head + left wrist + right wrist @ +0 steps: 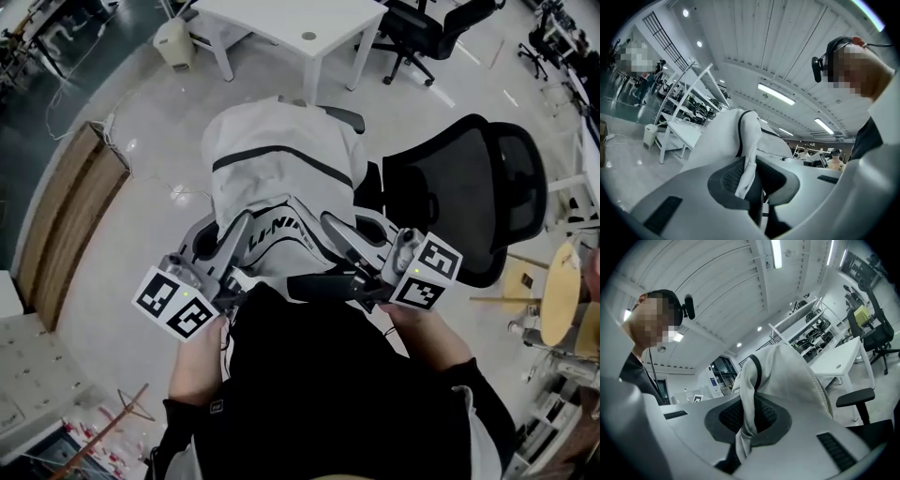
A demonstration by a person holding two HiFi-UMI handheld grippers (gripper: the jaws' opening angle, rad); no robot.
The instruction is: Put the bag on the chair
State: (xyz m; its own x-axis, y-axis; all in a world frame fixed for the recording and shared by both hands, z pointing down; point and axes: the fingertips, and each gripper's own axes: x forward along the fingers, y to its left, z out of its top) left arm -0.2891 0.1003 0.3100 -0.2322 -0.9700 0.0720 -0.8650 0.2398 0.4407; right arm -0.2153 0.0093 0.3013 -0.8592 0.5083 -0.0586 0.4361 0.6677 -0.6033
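Matt cloth bag (281, 178) (soft, creased); mesh-backed chair (469, 187).

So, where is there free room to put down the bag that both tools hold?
The black mesh of the chair, right of the bag, lies bare. The pale floor between the wooden panel and the bag is free too. It is crowded near the person's body, where the left tool and the right tool pinch the bag.

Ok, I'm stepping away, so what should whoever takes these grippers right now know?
Left gripper: shut on a fold of the white bag.
Right gripper: shut on another fold of it.
Bag: over the black chair, beside its backrest; whether it rests on the seat is hidden.
Done: both grips. Left: settle it on the seat, then release.
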